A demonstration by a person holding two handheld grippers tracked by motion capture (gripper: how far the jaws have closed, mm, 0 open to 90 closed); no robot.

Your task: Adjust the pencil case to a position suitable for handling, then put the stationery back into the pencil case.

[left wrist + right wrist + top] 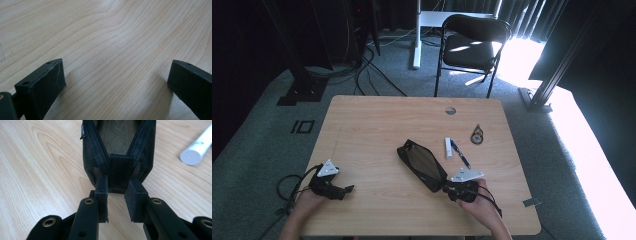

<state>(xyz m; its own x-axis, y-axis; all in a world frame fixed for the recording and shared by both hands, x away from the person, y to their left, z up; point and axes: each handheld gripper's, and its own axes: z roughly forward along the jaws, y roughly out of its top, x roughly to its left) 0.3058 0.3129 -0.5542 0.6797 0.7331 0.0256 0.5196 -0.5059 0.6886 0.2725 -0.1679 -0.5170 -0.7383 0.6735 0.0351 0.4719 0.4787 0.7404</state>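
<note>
Currently right gripper (pixel 117 195) pinches the mesh pouch (pixel 422 164) end tab at 12 o'clock; left gripper (pixel 346 189), jaws open, should take the zipper next.

black mesh pouch (pixel 422 165), unzipped, lying mid-table

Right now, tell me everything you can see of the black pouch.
The pouch is a black mesh pencil case, soft and see-through, lying flat near the table's middle, slanted with one end toward the right gripper. Its zip is open; the two zipper tapes spread apart in a V from a fabric end tab. A small label hangs at one edge. It looks empty. The right gripper's fingers stand close together at that tab end; whether they pinch it I cannot tell.
</note>
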